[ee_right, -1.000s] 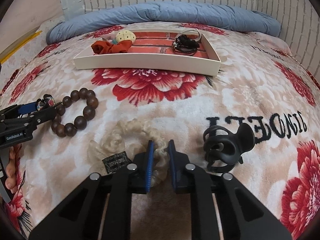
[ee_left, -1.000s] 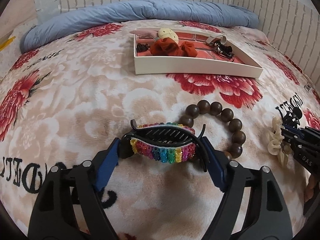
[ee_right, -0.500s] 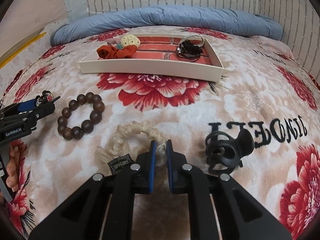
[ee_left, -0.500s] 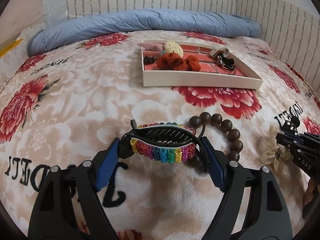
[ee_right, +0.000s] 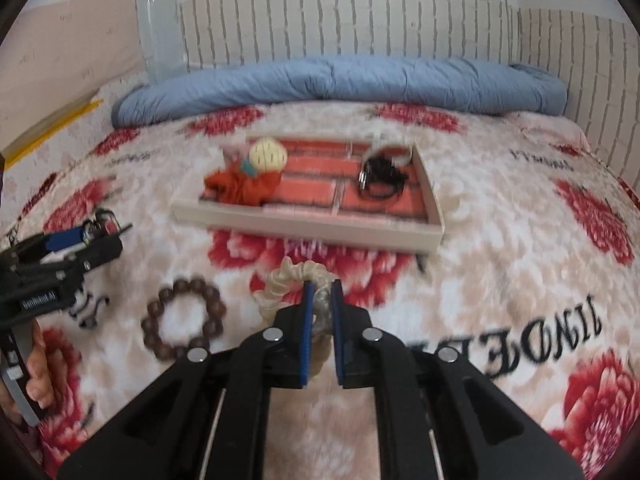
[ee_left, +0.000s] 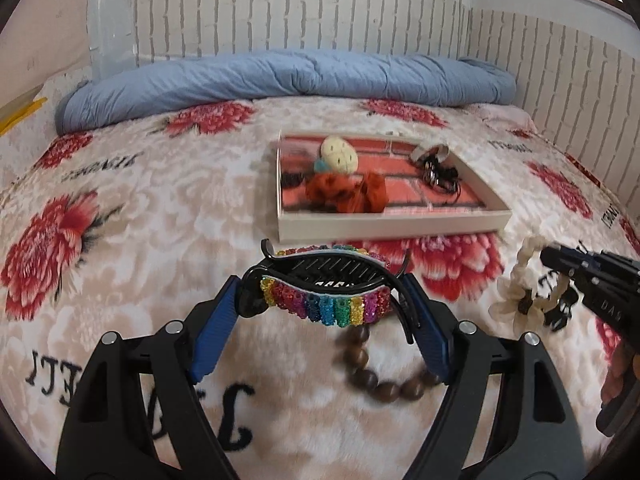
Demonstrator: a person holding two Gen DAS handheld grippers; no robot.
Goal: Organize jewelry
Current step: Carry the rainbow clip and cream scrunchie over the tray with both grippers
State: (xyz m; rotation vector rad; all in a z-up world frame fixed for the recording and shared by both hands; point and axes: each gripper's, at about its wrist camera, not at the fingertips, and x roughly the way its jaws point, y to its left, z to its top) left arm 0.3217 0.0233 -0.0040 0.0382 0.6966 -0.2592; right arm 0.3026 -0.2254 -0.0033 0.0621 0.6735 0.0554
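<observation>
My left gripper (ee_left: 320, 300) is shut on a black hair claw with a rainbow glitter strip (ee_left: 326, 298) and holds it above the bed. My right gripper (ee_right: 322, 300) is shut on a cream scrunchie (ee_right: 280, 280) and holds it lifted; the scrunchie also shows in the left wrist view (ee_left: 520, 280). The white tray (ee_right: 304, 222) with a red brick-pattern floor lies ahead; it holds a red scrunchie (ee_right: 244, 188), a cream round piece (ee_right: 268, 154) and black hair ties (ee_right: 380, 180). A brown bead bracelet (ee_right: 182, 318) lies on the blanket.
The floral plush blanket (ee_right: 520, 240) covers the bed. A rolled blue quilt (ee_right: 340, 80) lies along the far side under a white brick wall. A black hair claw (ee_left: 560, 312) lies on the blanket behind the right gripper in the left wrist view.
Both grippers have risen off the blanket and moved toward the tray, each carrying its item. The scrunchie has left the blanket. The black hair claw has dropped out of the right wrist view.
</observation>
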